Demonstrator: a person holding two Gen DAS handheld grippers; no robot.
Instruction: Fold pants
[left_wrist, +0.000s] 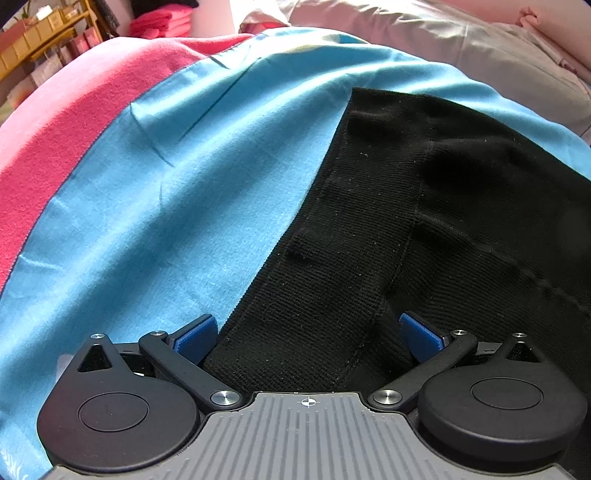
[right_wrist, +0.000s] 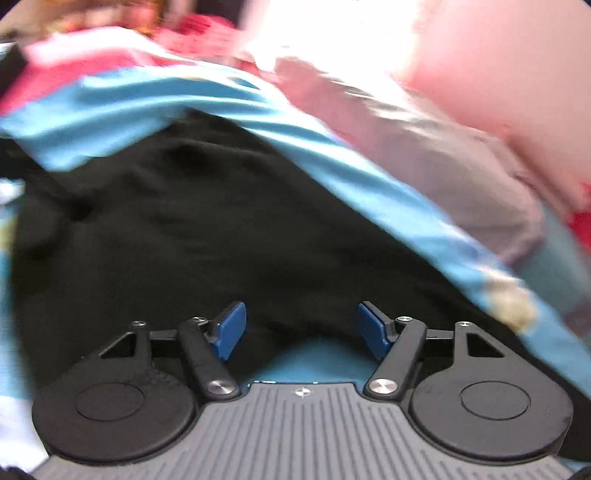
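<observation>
The left gripper (left_wrist: 309, 334) has its jaws spread wide; its blue fingers (left_wrist: 195, 338) splay outward, one at each side of the gap, with nothing clamped between them. The right gripper (right_wrist: 301, 328) is likewise parted, though less widely, its blue fingers (right_wrist: 231, 328) angled apart and empty. The right wrist view is blurred.

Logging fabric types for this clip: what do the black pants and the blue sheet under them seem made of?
Black pants: likely a ribbed knit, matte, with fine ridges and lint specks showing. Blue sheet: apparently a smooth woven cloth, slight sheen, soft creases.
</observation>
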